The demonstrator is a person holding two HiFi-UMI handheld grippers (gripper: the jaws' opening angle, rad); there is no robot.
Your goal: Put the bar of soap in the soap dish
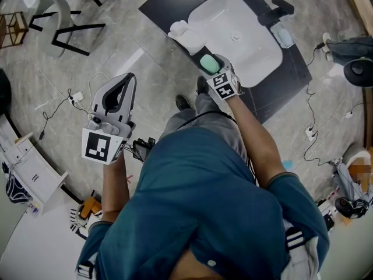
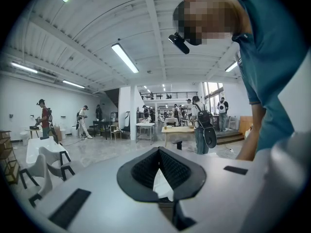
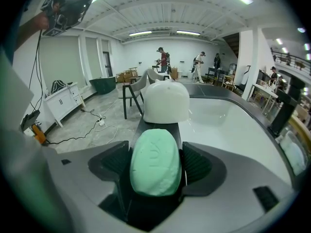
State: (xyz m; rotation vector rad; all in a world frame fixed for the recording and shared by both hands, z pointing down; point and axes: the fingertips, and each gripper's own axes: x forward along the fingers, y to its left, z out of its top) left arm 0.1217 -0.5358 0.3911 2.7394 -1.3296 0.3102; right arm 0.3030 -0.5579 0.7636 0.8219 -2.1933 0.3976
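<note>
Right hand-held gripper (image 3: 156, 152) pinches the green bar of soap (image 3: 154, 174) across its long edges, at the sink's (image 1: 265, 63) near rim. Left hand-held gripper (image 2: 159, 152) is pressed together, empty. Soap is likely stiff, light and slick; hold mid-length.

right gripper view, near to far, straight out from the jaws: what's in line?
Green soap bar between the jaws → white domed object at the counter's edge → chair on the floor → two people near the far wall.
</note>
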